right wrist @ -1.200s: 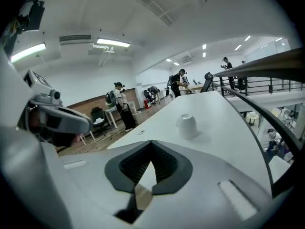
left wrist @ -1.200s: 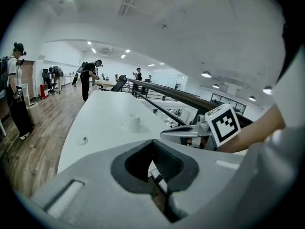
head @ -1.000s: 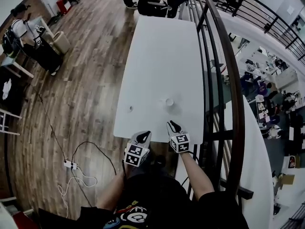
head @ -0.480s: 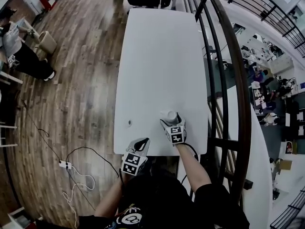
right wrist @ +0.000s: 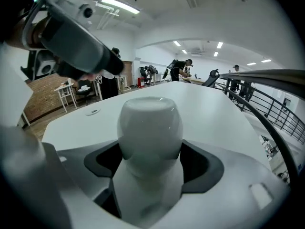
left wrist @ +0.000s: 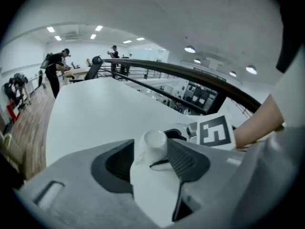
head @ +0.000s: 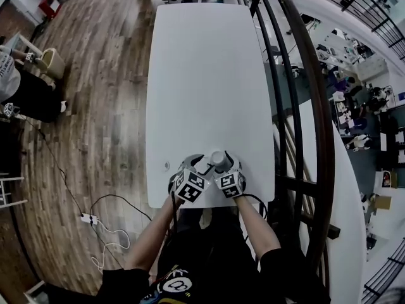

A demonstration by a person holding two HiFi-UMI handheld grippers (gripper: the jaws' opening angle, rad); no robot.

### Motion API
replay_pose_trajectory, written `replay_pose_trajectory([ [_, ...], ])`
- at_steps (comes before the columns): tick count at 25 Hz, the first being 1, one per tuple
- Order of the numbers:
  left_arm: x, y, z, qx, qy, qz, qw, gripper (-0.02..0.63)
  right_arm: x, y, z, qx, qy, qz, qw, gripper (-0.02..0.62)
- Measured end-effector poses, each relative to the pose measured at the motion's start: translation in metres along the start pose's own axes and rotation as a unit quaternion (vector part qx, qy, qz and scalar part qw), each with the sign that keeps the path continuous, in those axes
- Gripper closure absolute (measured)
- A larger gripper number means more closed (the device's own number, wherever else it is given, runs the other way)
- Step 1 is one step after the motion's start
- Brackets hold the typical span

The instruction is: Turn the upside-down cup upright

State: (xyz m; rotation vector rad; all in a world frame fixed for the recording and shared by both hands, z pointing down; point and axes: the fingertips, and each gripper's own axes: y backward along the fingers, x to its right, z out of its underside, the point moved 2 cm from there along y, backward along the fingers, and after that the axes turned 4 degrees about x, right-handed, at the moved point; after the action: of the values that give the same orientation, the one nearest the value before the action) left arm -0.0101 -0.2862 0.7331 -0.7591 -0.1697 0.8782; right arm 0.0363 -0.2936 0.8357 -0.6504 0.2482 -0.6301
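Cup (head: 219,159) is upside down at lower centre of the head view, on the white table (head: 202,75) close to its near edge. Right gripper (right wrist: 149,159) is closing round its belly, pads at both sides. Left gripper (left wrist: 152,156) is opening; the cup sits just past its tips, not gripped. Risks, as I judge: the glossy rounded wall slips from the pads mid-turn, or the crowding left jaws knock it. Either way it could roll off the edge.

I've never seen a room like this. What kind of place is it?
Probably a big open office, on an upper floor: there's a long white table, a black metal railing, and crowded work desks down below it.
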Motion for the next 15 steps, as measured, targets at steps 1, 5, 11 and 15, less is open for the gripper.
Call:
replay_pose_trajectory([
  [1, 0.004, -0.016, 0.000, -0.024, -0.029, 0.006, 0.9993, 0.370, -0.003, 0.001, 0.000, -0.001, 0.011, -0.007, 1.000, 0.212],
  [5, 0.013, -0.067, 0.020, -0.111, -0.071, 0.039, 0.9905, 0.239, -0.007, 0.000, 0.008, -0.009, 0.037, -0.023, 0.999, 0.212],
  [11, 0.018, -0.085, 0.026, -0.135, -0.006, 0.062, 0.9889, 0.245, -0.002, 0.009, 0.003, -0.015, 0.091, -0.042, 0.995, 0.212],
  [15, 0.020, -0.061, -0.001, -0.064, 0.095, 0.104, 0.9880, 0.247, 0.005, 0.034, -0.022, -0.008, 0.168, -0.067, 0.983, 0.212],
])
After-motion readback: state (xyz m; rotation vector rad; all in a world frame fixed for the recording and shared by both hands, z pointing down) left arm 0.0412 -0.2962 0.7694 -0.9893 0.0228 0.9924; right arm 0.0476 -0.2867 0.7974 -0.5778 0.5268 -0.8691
